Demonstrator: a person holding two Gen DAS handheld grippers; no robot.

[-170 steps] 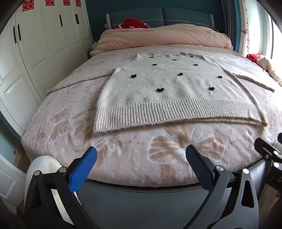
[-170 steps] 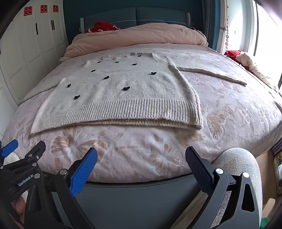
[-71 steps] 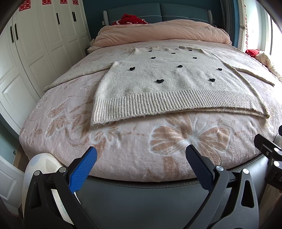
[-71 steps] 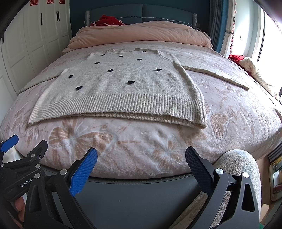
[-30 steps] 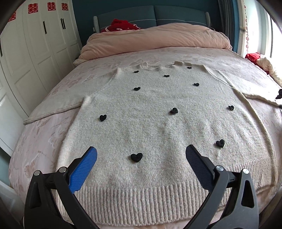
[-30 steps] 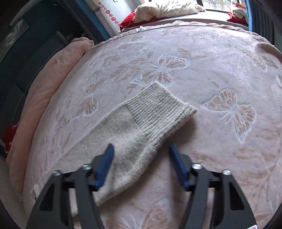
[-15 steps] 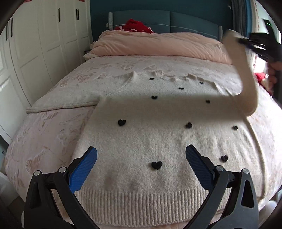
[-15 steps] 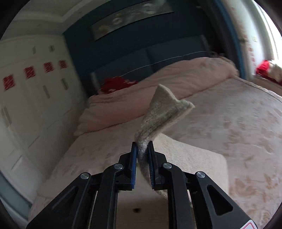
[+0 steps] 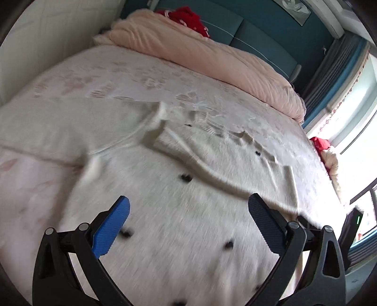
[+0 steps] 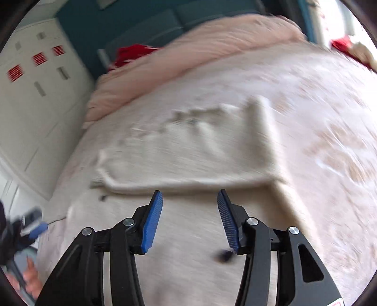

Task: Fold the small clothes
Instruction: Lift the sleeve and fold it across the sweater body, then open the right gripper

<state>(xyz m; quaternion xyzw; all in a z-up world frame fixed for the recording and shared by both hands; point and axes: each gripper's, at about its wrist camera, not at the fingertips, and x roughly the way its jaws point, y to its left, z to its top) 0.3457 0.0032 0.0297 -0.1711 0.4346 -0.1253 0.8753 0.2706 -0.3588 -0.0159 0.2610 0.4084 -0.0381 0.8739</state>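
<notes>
A cream knit sweater (image 9: 169, 223) with small black hearts lies flat on the bed. Its right sleeve (image 9: 212, 162) is folded across the chest; its left sleeve (image 9: 59, 124) still stretches out to the left. My left gripper (image 9: 188, 223) is open and empty, hovering over the sweater's body. In the right wrist view the folded sleeve (image 10: 188, 150) lies across the sweater (image 10: 188, 247), and my right gripper (image 10: 189, 219) is open and empty just above the sweater, below the sleeve. Both views are motion-blurred.
The bed has a pink floral cover (image 9: 106, 70) with a rolled pink duvet (image 9: 200, 54) and a red item (image 9: 186, 14) at the headboard. White wardrobes (image 10: 35, 106) stand at the left, a window (image 9: 353, 106) at the right.
The right gripper carried the right sleeve across the sweater, laid it on the chest and opened. The left gripper has swung toward the sweater's left side.
</notes>
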